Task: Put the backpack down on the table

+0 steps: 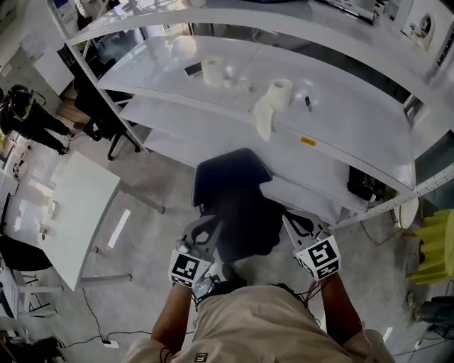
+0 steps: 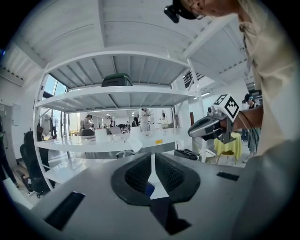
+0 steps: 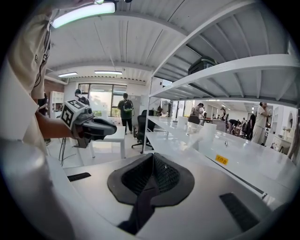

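A dark backpack hangs in front of me between the two grippers, just short of the white table. My left gripper is shut on a dark strap that trails out from between its pads toward the camera. At the backpack's right side my right gripper is likewise shut on a dark strap. The left gripper view looks over its shut gripper to the right gripper. From the right gripper, the left gripper shows beside it. The straps' upper ends are hidden behind the bag.
Two paper rolls and a pen lie on the table under an upper shelf. A black device sits at its right end. A black office chair and a white side table stand left, yellow seats right.
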A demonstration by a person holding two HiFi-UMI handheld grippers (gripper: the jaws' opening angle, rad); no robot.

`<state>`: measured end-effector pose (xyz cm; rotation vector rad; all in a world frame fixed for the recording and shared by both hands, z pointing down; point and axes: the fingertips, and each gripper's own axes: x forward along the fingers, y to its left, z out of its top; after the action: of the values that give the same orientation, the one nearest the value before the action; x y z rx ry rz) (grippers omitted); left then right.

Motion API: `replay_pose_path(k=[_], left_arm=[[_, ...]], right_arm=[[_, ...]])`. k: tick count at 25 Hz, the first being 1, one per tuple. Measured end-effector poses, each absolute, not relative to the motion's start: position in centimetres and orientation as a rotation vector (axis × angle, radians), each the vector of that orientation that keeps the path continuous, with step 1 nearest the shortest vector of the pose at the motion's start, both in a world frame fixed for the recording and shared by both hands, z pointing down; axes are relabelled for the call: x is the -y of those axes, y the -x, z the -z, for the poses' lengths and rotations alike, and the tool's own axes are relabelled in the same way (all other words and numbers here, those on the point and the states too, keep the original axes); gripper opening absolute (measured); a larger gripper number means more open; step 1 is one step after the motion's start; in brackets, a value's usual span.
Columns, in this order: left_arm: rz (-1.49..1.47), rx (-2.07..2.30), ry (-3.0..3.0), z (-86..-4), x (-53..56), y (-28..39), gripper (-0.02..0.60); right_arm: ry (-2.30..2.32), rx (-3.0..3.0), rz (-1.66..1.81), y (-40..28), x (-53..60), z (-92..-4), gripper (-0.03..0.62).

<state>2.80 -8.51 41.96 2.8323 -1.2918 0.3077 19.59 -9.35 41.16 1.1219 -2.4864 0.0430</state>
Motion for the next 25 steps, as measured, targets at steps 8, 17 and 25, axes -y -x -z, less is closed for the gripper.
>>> replay_pose_path(k=[8, 17, 25], left_arm=[[-0.3, 1.35, -2.655, -46.9, 13.5, 3.0, 0.035], [-0.379, 1.382, -2.336, -58.9, 17.1, 5.9, 0.038], [-0.403, 1.388, -1.984, -74.9, 17.0, 8.6, 0.237]], right_arm=[[-1.013, 2.487, -0.135, -13.7, 16.2, -44.6, 0.026], [-0.664, 2.454, -0.408, -9.8, 24.7, -58.1, 0.031], [-0.369, 2.233, -0.606, -8.0, 28.2, -77.0, 0.228]])
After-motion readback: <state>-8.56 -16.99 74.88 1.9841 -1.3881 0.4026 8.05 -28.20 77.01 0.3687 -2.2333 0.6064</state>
